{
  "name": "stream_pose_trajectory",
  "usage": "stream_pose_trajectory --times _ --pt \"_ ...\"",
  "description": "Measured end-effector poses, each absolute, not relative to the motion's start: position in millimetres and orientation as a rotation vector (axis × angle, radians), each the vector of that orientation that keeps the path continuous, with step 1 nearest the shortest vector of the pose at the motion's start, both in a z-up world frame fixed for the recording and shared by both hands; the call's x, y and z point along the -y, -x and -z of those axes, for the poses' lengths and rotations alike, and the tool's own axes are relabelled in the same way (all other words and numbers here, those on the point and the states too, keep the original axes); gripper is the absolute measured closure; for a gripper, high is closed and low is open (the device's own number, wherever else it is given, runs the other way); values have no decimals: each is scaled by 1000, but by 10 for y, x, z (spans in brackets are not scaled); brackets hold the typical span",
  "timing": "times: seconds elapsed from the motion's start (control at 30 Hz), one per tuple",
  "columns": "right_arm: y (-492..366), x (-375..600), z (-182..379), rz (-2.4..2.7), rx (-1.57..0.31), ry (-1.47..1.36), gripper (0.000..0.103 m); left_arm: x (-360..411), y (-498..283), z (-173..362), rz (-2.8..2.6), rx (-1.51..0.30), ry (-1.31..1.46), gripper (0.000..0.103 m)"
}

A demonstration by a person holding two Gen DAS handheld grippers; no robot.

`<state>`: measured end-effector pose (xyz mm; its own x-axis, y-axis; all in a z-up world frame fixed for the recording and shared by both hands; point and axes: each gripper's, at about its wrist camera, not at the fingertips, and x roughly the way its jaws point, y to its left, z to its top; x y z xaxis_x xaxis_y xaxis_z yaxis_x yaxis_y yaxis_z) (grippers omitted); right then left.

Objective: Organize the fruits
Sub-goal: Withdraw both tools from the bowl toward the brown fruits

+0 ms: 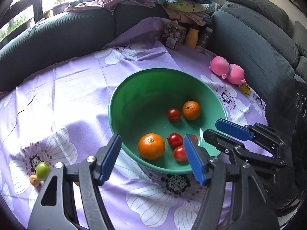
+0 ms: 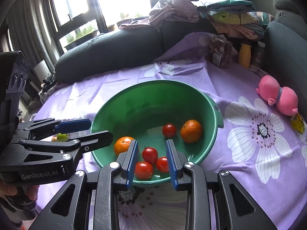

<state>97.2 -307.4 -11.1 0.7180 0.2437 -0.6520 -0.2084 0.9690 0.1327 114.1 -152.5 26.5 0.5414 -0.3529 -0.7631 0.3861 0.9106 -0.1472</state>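
On the lilac flowered tablecloth (image 1: 76, 88), at about 8 o'clock from the bowl and well apart from it, a green fruit (image 1: 43, 170) is seen touching a smaller yellowish fruit (image 1: 35, 180). The left gripper (image 1: 152, 137) is held over the bowl's near rim at 7 o'clock; its blue pads are spread wide and nothing is gripped between them. The green bowl (image 1: 115, 103) is placed near the middle of the cloth. Inside it, a large orange (image 1: 151, 146) is found at 7 o'clock and a second orange (image 1: 191, 110) at 2 o'clock, with a lone tomato (image 1: 173, 114) just beside the latter. Three more tomatoes (image 2: 150, 155) are clustered at 6 o'clock, close together. The right gripper (image 2: 152, 141) is held over the bowl's rim at about 5 o'clock; its pads are drawn in to a narrow gap and nothing is pinched, the clustered tomatoes being seen beyond them. A pink plush toy (image 1: 227, 71) is laid on the cloth at 1 o'clock from the bowl, near the grey sofa (image 1: 255, 38).
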Motion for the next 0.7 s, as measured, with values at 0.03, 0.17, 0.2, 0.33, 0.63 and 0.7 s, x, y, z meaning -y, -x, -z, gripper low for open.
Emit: stream_pose_trajectory --times 0.03,0.17,0.2,0.33,0.63,0.7 --pt "-954 3067 98 -250 -726 -49 73 1506 -1122 -277 431 -894 -41 29" --pt "-884 3043 44 -252 -716 -44 69 1419 -1039 -321 395 -881 -41 21" --pt "-862 3035 30 -254 -714 -44 67 1392 -1012 -332 383 -877 -42 20" --pt "-787 2986 -27 -263 -704 -41 60 1268 -883 -377 332 -858 -37 10" --pt "-568 2718 -77 -347 -709 -17 50 799 -489 -377 237 -855 33 1" --pt "-520 2624 -75 -378 -714 -7 49 675 -404 -372 221 -860 59 1"
